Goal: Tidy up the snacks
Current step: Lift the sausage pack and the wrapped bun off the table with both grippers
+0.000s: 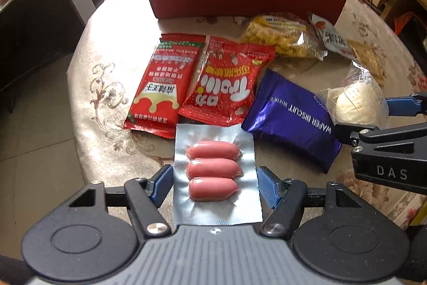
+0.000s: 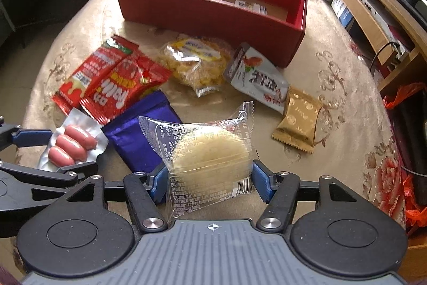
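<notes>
Near me, left gripper (image 1: 214, 184) clamps the floppy silver vacuum-packed sausage pack (image 1: 214, 172) by its edges; right gripper (image 2: 209, 182) clamps the soft, crushable clear-wrapped round pastry (image 2: 210, 154).

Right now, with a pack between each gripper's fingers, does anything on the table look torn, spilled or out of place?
Nothing looks torn or spilled. The sausage pack and the round pastry look sealed. The other snacks lie loose and askew in front of the red box, the two red packets overlapping; that is just unsorted.
</notes>
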Demonstrator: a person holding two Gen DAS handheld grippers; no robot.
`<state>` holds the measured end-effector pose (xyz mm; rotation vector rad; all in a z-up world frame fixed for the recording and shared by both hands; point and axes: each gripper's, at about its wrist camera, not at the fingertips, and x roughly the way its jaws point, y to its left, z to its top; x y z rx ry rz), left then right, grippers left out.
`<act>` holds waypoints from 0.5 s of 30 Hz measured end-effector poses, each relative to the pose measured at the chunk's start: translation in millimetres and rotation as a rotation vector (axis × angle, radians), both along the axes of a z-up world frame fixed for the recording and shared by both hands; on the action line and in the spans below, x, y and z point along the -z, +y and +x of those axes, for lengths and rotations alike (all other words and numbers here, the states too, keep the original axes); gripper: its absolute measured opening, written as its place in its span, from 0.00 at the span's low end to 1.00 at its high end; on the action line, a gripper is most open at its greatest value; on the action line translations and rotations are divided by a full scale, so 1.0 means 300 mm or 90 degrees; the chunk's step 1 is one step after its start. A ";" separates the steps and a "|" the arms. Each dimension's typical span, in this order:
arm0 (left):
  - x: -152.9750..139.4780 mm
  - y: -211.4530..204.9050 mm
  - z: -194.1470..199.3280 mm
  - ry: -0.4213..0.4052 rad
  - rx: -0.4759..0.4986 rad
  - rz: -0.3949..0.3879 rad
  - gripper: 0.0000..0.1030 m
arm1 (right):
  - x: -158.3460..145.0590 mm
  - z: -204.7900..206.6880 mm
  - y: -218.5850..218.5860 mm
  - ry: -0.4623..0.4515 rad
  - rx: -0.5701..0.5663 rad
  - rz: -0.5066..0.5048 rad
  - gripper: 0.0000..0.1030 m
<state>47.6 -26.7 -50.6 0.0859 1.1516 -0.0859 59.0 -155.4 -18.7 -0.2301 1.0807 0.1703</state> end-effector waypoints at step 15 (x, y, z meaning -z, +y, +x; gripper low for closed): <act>0.057 0.033 0.019 0.029 -0.016 0.000 0.84 | 0.057 0.019 -0.010 0.035 0.006 -0.008 0.76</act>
